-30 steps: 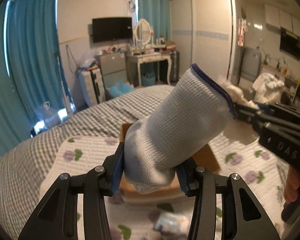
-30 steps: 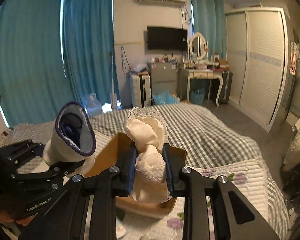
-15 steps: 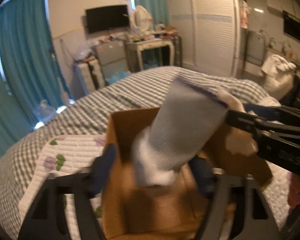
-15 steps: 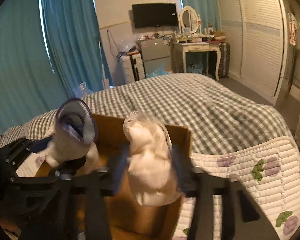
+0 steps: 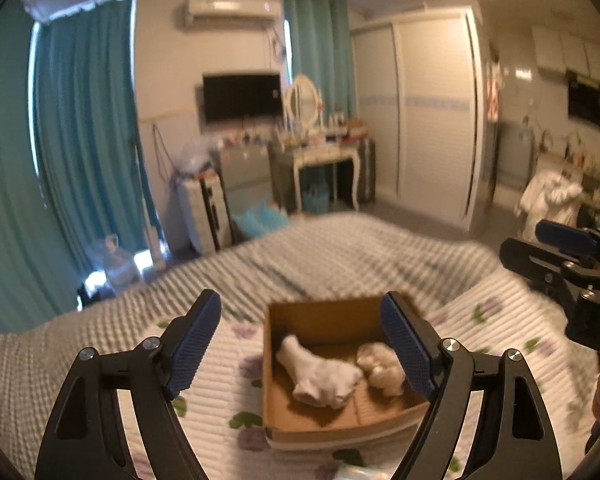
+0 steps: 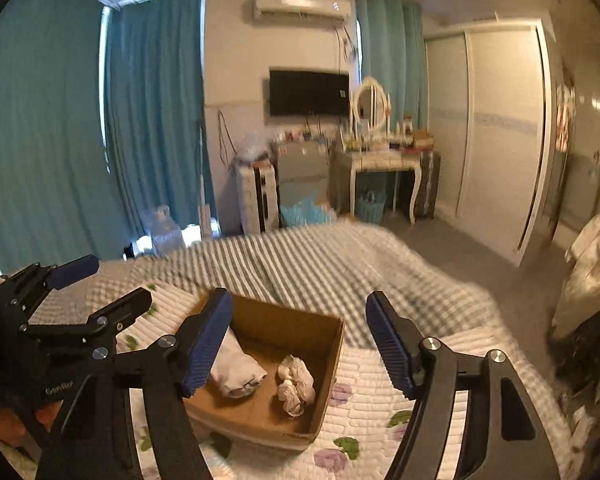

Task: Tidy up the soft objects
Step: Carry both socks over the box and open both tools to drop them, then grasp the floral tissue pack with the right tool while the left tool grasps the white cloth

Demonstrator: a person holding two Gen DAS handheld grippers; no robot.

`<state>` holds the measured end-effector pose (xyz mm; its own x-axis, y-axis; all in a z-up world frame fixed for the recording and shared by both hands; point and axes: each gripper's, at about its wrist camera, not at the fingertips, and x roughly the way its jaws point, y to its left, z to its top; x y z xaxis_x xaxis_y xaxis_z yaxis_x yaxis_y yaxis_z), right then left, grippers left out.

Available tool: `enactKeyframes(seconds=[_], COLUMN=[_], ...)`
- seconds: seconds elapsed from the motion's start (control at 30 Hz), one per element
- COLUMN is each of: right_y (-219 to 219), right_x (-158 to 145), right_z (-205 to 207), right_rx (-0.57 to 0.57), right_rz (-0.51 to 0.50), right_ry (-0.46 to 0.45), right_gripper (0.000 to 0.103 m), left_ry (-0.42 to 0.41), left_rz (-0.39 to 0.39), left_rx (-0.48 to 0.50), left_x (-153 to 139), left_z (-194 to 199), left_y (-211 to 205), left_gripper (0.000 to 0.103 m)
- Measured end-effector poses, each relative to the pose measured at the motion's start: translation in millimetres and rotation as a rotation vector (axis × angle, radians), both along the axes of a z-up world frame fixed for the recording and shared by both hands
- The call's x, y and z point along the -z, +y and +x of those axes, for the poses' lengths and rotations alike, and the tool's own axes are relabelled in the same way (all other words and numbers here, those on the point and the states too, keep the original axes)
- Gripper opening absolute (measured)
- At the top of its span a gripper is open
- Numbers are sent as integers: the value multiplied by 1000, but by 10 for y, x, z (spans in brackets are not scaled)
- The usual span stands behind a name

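An open cardboard box point(image 5: 284, 420) point(image 6: 324, 364) sits on the bed's flowered quilt. Inside lie a white knitted sock point(image 5: 320, 376) point(image 6: 236, 372) on the left and a cream lace sock bundle point(image 5: 382, 368) point(image 6: 296, 384) on the right. My left gripper point(image 5: 302, 344) is open and empty, raised above the box; it also shows in the right wrist view point(image 6: 88, 284) at the left. My right gripper point(image 6: 300, 340) is open and empty above the box; it shows in the left wrist view point(image 5: 556, 244) at the right edge.
The box rests on a white quilt with purple flowers point(image 5: 220, 392) over a grey checked bedspread point(image 6: 300, 264). A pale packet point(image 5: 356, 472) lies on the quilt at the near edge. Curtains, a TV, a dressing table and a wardrobe stand far behind.
Both grippers opened and let go: the white sock and the cream lace sock dropped into the box. Both grippers then rose and pulled back from it.
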<state>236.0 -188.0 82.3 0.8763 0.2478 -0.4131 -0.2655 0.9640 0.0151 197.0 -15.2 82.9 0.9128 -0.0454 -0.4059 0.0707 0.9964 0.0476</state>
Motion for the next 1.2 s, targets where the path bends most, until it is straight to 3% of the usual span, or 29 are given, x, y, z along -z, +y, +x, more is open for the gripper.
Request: enactKeyframes(seconds=[0.1, 0.13, 0.2, 0.27, 0.43, 0.6, 0.83, 1.0, 1.2], right_y=[-62, -71, -90, -82, 65, 322, 777, 1053, 1197], right_x=[-449, -542, -763, -869, -791, -249, 1026, 1688, 2151], right_z=[-559, -688, -1081, -1357, -1772, -1942, -1750, -1529, -1292], right_rx=[-13, -10, -4, -5, -89, -119, -184, -197, -214], right_rz=[14, 13, 6, -6, -41, -121, -217, -241, -252], right_ry=[-88, -106, -156, -168, -103, -33, 148, 273, 392], right_gripper=[78, 81, 89, 96, 98, 98, 98, 98, 98], left_ry=[-74, -89, -121, -137, -117, -66, 59, 147, 239], left_rz=[16, 14, -9, -17, 16, 69, 96, 26, -17], left_rx=[-1, 4, 11, 13, -13, -66, -133, -154, -189], left_x=[-378, -475, -639, -753, -685, -235, 708, 1220, 1580], left_z=[-435, -581, -868, -1111, -1515, -1629, -1548, -1492, -1372], left_y=[21, 37, 105, 175, 304, 404, 457, 561, 676], left_gripper=[85, 92, 95, 96, 96, 96, 96, 96, 96])
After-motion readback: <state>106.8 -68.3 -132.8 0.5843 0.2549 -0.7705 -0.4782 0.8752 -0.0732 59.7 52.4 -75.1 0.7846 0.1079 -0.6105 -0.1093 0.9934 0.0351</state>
